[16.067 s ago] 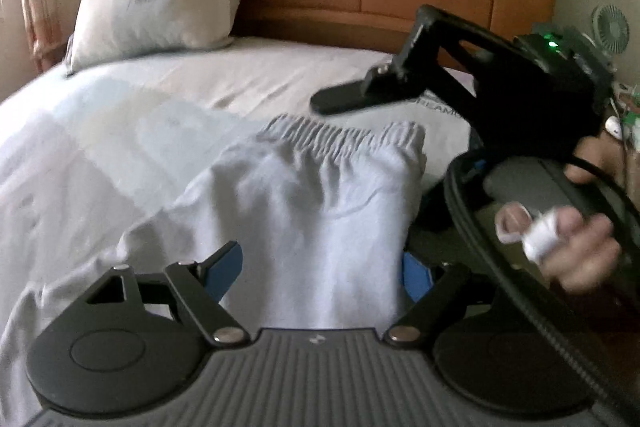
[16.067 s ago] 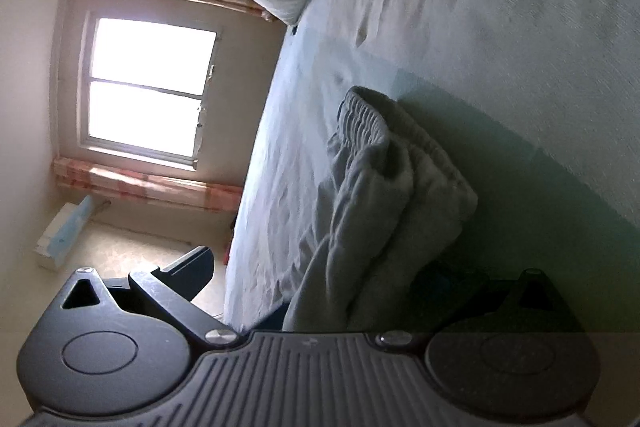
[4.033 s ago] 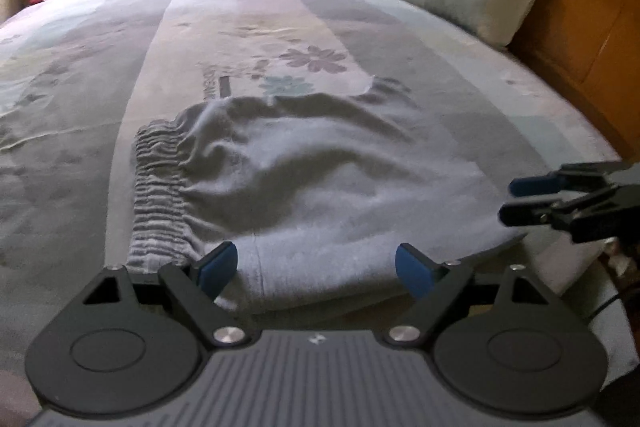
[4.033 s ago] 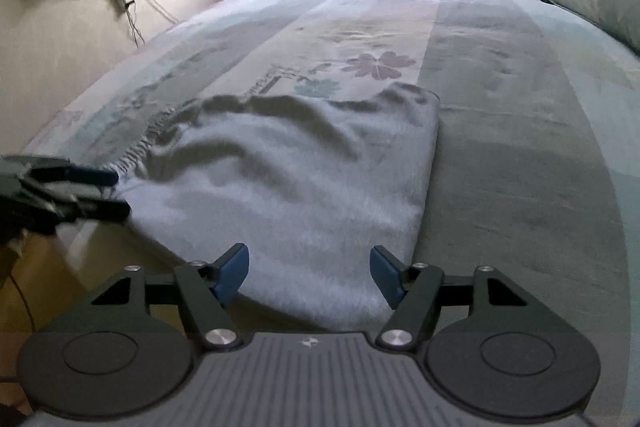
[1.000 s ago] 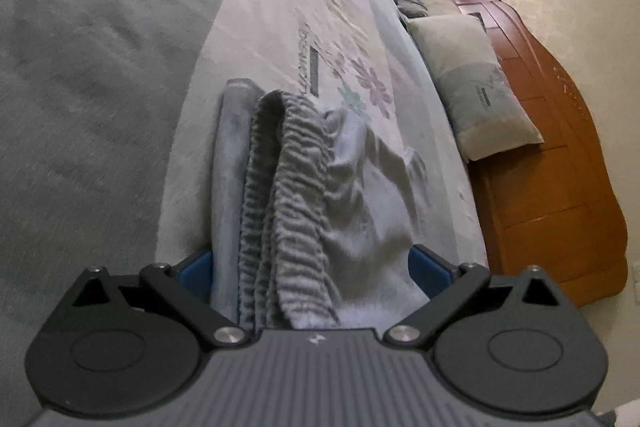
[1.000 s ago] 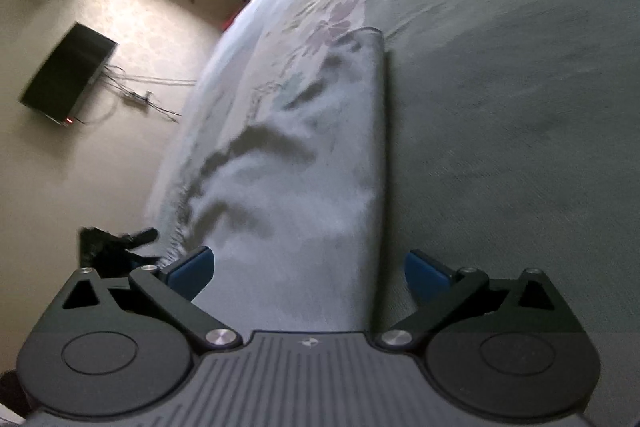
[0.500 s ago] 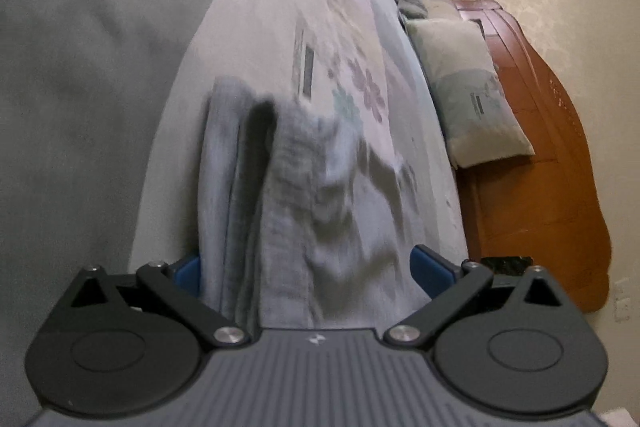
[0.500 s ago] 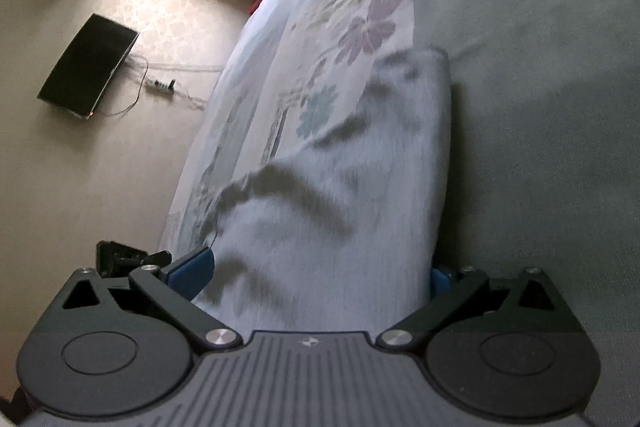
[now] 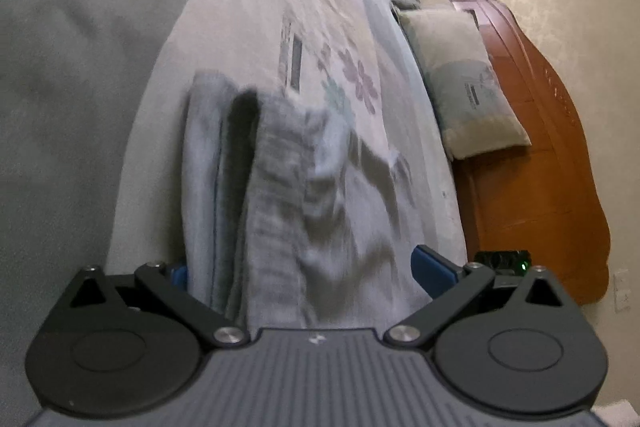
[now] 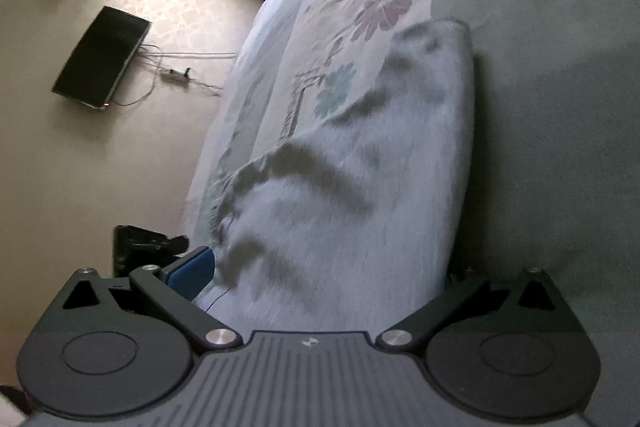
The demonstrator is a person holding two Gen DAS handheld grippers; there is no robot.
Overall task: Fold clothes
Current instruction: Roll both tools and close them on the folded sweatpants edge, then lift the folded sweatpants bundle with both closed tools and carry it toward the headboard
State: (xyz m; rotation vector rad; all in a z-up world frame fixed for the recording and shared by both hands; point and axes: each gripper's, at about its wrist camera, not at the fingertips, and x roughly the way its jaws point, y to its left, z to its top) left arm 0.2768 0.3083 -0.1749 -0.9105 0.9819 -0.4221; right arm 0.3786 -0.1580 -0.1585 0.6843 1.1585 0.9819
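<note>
Left gripper [image 9: 304, 267] has its jaws spread wide around the near edge of the grey sweatpants [image 9: 288, 195], waistband end bunched between them. Right gripper [image 10: 328, 267] is just as wide around the other end. Pants lie folded on the flowery bedspread [image 9: 248, 7], pillow [image 9: 460, 87] beyond.

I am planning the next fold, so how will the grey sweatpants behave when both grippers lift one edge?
The grey sweatpants will probably sag between the left gripper and the right gripper, since the cloth already wrinkles and drapes. The thick ribbed waistband may hang heavier. The fleecy surface looks unlikely to slip from the pads.
</note>
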